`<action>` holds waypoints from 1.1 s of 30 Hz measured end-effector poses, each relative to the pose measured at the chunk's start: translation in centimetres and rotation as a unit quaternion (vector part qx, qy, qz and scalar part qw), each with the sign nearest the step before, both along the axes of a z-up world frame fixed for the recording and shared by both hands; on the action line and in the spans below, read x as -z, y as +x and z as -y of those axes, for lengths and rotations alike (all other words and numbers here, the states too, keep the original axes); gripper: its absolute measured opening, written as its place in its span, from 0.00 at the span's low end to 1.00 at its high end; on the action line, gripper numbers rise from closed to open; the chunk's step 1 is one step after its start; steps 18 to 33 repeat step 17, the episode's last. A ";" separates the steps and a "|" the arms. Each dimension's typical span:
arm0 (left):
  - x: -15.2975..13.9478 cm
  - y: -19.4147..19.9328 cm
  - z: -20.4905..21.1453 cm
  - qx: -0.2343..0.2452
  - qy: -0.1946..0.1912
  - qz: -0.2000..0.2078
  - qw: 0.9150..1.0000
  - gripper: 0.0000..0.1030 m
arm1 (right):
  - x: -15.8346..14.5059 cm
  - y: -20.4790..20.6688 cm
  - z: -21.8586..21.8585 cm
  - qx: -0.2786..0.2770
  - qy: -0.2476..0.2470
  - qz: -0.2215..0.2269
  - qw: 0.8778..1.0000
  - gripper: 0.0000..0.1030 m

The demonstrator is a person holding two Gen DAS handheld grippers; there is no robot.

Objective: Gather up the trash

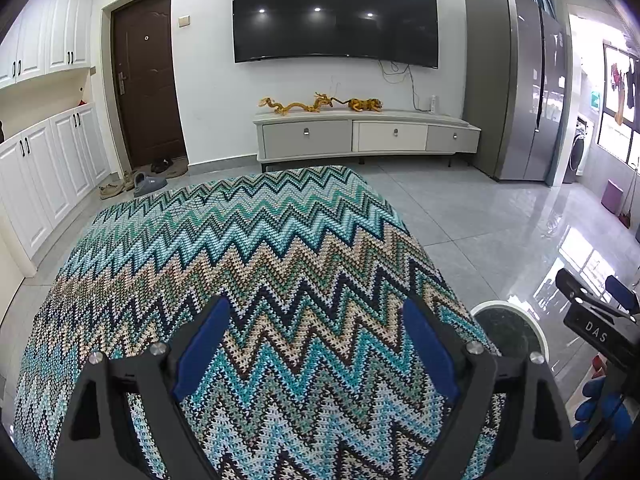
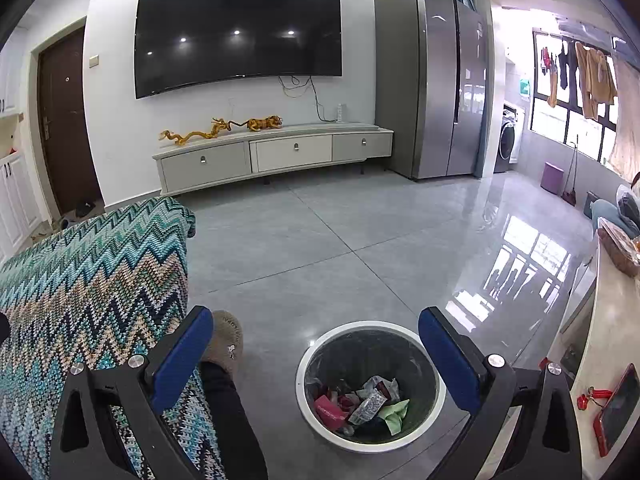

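The trash bin (image 2: 370,386) is round, with a white rim and a dark liner, and stands on the grey tile floor (image 2: 320,248) just beside the zigzag-knit cloth (image 1: 248,280). Inside lie crumpled wrappers (image 2: 362,400): pink, white printed, pale green. The right gripper (image 2: 316,364) hangs above it, jaws spread wide and empty. The left gripper (image 1: 316,360) is likewise spread wide over the cloth, holding nothing.

white bin (image 2: 370,390) on floor — wrappers (image 2: 362,402) inside

Wall-mounted television (image 1: 334,12) above a low cabinet (image 1: 366,136); refrigerator (image 2: 434,80) beside it.
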State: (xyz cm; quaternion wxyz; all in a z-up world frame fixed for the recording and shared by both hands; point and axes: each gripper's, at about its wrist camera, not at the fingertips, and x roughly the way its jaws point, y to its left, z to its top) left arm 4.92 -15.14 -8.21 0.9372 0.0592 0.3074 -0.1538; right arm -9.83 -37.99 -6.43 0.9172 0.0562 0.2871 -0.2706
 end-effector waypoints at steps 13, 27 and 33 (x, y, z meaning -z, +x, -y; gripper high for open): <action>-0.6 -0.9 -0.2 0.000 -0.007 0.002 1.000 0.86 | -0.3 -0.6 0.0 0.003 -0.002 0.006 1.000 1.00; -1.0 -1.2 -0.5 -0.001 -0.010 0.005 1.000 0.86 | -0.7 -0.7 -0.5 0.001 -0.005 0.009 1.000 1.00; -1.0 -1.2 -0.5 -0.001 -0.010 0.005 1.000 0.86 | -0.7 -0.7 -0.5 0.001 -0.005 0.009 1.000 1.00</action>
